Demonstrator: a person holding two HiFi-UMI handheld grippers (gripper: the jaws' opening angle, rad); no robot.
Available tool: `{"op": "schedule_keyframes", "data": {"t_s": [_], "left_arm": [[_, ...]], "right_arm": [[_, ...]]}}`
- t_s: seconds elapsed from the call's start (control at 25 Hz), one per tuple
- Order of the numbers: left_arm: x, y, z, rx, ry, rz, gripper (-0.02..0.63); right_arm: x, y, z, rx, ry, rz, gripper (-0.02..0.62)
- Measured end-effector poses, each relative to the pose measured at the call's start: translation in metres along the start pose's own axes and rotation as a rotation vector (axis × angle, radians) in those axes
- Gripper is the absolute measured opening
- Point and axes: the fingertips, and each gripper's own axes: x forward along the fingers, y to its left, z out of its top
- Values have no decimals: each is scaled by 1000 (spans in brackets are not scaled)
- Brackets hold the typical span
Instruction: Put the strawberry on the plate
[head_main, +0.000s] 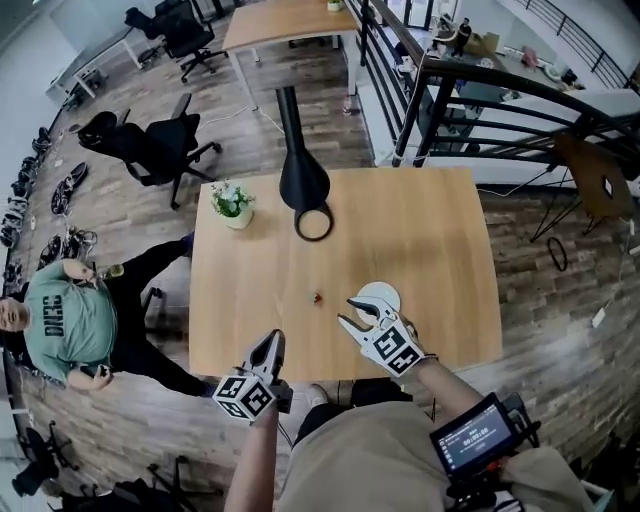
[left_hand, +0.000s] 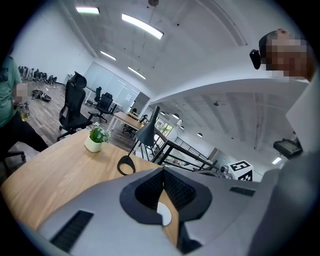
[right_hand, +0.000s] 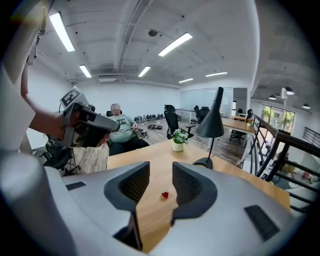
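A small red strawberry (head_main: 316, 297) lies on the wooden table (head_main: 420, 230), just left of a small white plate (head_main: 381, 296). My right gripper (head_main: 346, 311) hovers over the table's near part, close to the plate's near-left rim, jaws open with nothing between them. In the right gripper view the strawberry (right_hand: 164, 194) shows on the table beyond the gap of the open right gripper (right_hand: 160, 182). My left gripper (head_main: 269, 340) is at the table's near edge, shut and empty. In the left gripper view a piece of the plate (left_hand: 164, 214) shows behind the shut left gripper (left_hand: 161, 176).
A black desk lamp (head_main: 305, 190) stands with its ring base at the table's far middle, and a potted plant (head_main: 232, 203) sits at the far left corner. A person in a green shirt (head_main: 60, 320) sits left of the table. A black railing (head_main: 480, 90) runs at the right.
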Motion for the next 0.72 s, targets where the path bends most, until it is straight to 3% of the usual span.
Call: {"op": "schedule_keyframes", "data": {"t_s": [0.12,0.48,0.72], "left_arm": [[6,8,-9,-12,9,46,5],[12,23,-29,-29,28,189,5],[22,39,-21,-22,55,203,5]], "right_arm": [[27,-7,-18,-34,72,61,155],[93,-20,-67,-135,167,189,155],[148,-16,-109,-154,283,242,155]]}}
